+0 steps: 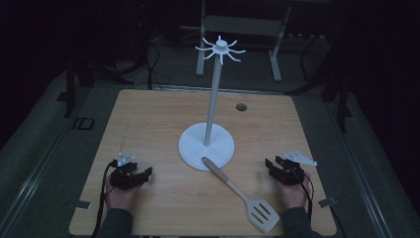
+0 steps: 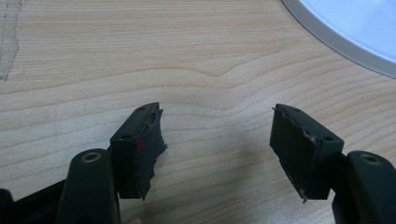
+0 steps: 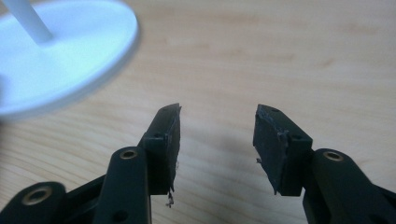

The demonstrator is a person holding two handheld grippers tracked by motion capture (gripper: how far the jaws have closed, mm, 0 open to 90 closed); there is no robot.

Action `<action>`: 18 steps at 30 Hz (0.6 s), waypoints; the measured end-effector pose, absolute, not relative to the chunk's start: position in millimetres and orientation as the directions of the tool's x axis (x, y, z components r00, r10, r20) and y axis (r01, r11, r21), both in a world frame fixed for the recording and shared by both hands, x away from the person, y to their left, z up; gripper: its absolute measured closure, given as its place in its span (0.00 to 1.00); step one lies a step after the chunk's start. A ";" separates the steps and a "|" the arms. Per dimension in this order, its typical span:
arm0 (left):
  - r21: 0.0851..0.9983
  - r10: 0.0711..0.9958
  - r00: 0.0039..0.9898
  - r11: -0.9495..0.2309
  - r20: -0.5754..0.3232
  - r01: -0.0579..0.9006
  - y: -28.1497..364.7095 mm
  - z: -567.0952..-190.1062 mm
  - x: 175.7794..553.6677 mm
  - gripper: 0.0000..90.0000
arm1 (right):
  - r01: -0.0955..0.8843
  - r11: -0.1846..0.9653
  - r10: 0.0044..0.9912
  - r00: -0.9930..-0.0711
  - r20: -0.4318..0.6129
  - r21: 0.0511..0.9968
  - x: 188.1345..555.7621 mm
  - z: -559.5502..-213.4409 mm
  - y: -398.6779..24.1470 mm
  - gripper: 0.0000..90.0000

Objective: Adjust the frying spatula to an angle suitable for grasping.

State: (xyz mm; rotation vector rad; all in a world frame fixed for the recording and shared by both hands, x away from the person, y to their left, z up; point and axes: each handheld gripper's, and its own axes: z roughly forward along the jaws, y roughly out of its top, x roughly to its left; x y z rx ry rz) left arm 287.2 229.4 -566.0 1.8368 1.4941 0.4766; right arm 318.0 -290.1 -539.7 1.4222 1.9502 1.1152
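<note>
Closest to the high camera was the slotted spatula (image 1: 236,192), lying flat on the wooden table (image 1: 158,119) with its pale blade toward my edge and the tip of its wooden handle resting on the rim of the white stand base (image 1: 190,148). Nobody gave me a task, but with hooks (image 1: 220,49) fanned out on top of that tall pole (image 1: 213,101), my guess was the spatula was meant to get hung up there.

Left gripper (image 1: 132,174) sat low over the table on my left, jaws spread wide with nothing between them, just bare wood in the left gripper view (image 2: 217,135) and a slice of the base's rim (image 2: 327,35) up in the corner. Right gripper (image 1: 277,167) was the same on the other side: jaws parted, empty (image 3: 217,140), the base (image 3: 70,70) off to one side. Neither touched the spatula.

What worried me:
- the spatula lay flat, so a grab on the handle could scrape the table or pinch only one edge and let it spin
- the handle overlapped the base, so pulling it carelessly might nudge the stand
- that pole looked tall and thin, so bumping it while reaching for a hook could tip the whole thing
- the room was pretty dim, which made the hooks hard to judge
</note>
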 end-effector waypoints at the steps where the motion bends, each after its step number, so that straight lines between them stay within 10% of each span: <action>1: 0.718 0.953 0.264 -0.079 -0.148 0.691 229.4 -566.0 287.0 0.38 | 0.531 0.145 0.930 -0.360 0.068 0.835 311.7 -531.4 -289.2 0.54; 18: 0.721 0.953 0.263 -0.078 -0.148 0.689 229.9 -565.0 285.8 0.38 | 0.366 0.381 0.836 -0.529 -0.147 0.849 265.2 -468.4 -232.1 0.78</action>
